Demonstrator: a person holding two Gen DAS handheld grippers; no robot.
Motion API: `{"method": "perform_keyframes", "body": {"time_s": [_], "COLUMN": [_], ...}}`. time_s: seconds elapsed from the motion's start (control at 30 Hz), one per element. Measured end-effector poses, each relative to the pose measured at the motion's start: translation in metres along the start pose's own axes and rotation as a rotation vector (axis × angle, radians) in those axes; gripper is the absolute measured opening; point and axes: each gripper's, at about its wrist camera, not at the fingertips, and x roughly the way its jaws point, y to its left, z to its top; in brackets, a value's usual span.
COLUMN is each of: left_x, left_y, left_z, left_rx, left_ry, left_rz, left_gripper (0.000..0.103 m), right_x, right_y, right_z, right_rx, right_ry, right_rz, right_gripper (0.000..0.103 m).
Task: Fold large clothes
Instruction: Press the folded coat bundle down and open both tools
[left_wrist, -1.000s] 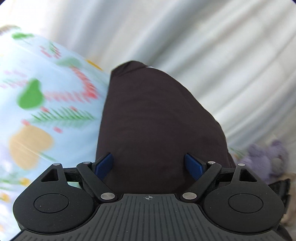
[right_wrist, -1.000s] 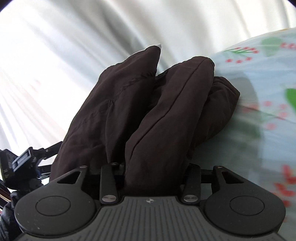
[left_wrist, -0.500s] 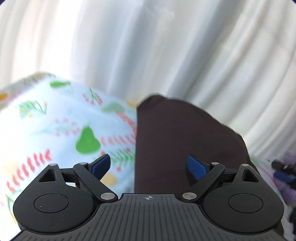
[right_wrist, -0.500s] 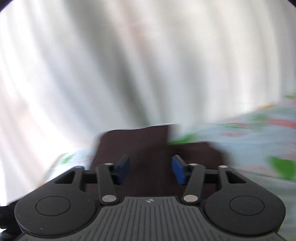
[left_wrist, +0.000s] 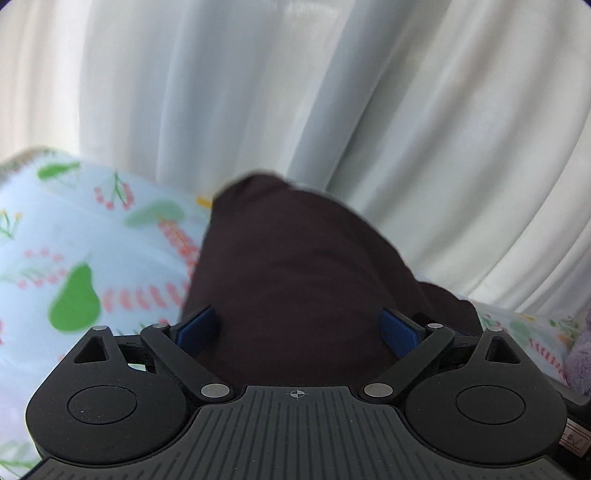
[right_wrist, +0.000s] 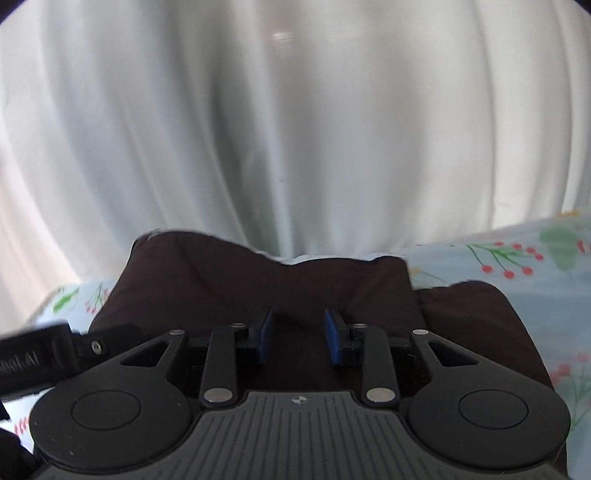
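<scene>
Both jaws are gaping: left hand-held gripper (left_wrist: 297, 326) wide, right hand-held gripper (right_wrist: 298, 341) narrower, hovering over the dark garment (right_wrist: 258, 288) lying folded on the bed (left_wrist: 74, 236), seemingly freed for the next crease.

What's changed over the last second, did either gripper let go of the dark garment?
Yes. The right gripper, shut on bunched folds of the dark garment a second ago, has let go; its jaws now stand apart above the flattened cloth. The left gripper stayed open over the garment. The garment still lies on the floral sheet before the white curtain.
</scene>
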Motion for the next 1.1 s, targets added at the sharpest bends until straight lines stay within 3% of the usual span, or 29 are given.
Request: {"method": "perform_keyframes", "body": {"time_s": [0.1, 0.3, 0.4, 0.6, 0.83, 0.93, 1.0, 1.1], "left_x": [0.009, 0.019, 0.012, 0.011, 0.016, 0.007, -0.008, -0.041], "left_y": [-0.013, -0.009, -0.004, -0.001, -0.003, 0.001, 0.008, 0.019], "left_z": [-0.009, -0.014, -0.016, -0.018, -0.018, -0.019, -0.021, -0.04], "left_rx": [0.058, 0.052, 0.053, 0.046, 0.054, 0.035, 0.011, -0.009], "left_ry": [-0.024, -0.027, -0.034, -0.042, -0.046, -0.06, -0.048, -0.058], "left_rz": [0.04, 0.065, 0.051, 0.03, 0.043, 0.017, -0.012, -0.04], "left_gripper": [0.103, 0.103, 0.103, 0.103, 0.103, 0.103, 0.103, 0.103], "right_x": [0.014, 0.001, -0.031, -0.08, -0.071, -0.085, -0.099, -0.124], "right_y": [-0.019, -0.023, -0.017, -0.03, -0.04, -0.04, -0.036, -0.039], "right_z": [-0.005, -0.005, -0.003, -0.033, -0.04, -0.042, -0.044, -0.068], "right_rx": [0.074, 0.127, 0.089, 0.054, 0.102, 0.123, 0.102, 0.042], "right_ry": [-0.006, -0.008, -0.008, -0.08, -0.104, -0.116, -0.129, -0.194], "right_rz": [0.009, 0.048, 0.016, -0.062, -0.047, -0.045, -0.05, -0.012], "right_gripper": [0.02, 0.02, 0.024, 0.028, 0.032, 0.04, 0.055, 0.058]}}
